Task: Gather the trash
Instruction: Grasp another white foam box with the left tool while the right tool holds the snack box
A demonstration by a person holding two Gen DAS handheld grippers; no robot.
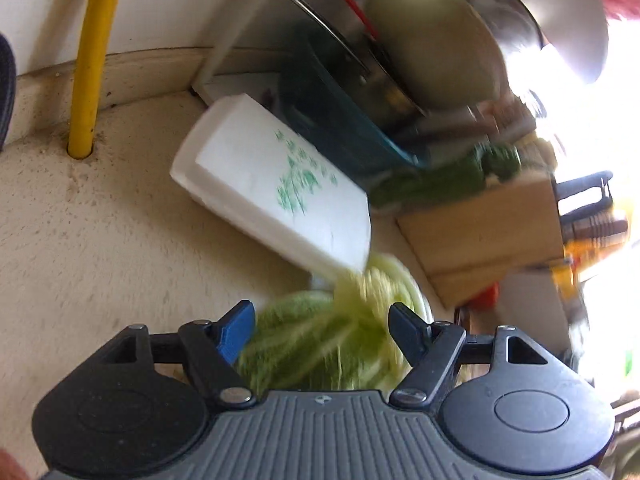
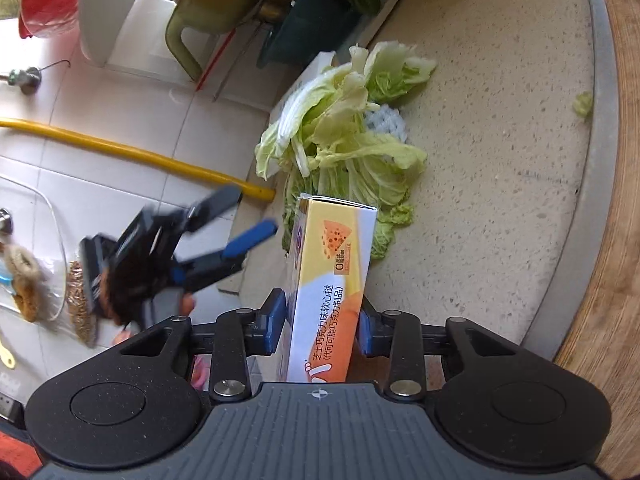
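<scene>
So the right gripper was pinching a yellow-and-orange snack box, one blue pad on each long side of it, with the box sticking out away from the camera and its far end hanging over the cabbage leaves. That pile of pale green leaves sat on the speckled beige countertop, just past the box, and a bit of white mesh wrapper poked out on the right side of the pile. One small leaf scrap lay well apart from the rest, out near the grey counter edge on the right.

The left gripper was spread, jaws apart, with the cabbage showing between them in its own view. That shot was pretty blurry, so I couldn't tell whether the pads actually touched any leaves. From the right wrist view, the same gripper sat to the left of the box, fingers parted and not closed on anything I could make out.

Just beyond the leaves was a white foam container with a green print on top, lying tilted on the counter. Further back, a wooden block stood to the right, with dark green veg on it. A yellow hose ran up the tiled wall at the far left, and a stack of pots and a teal basin crowded the far corner.
</scene>
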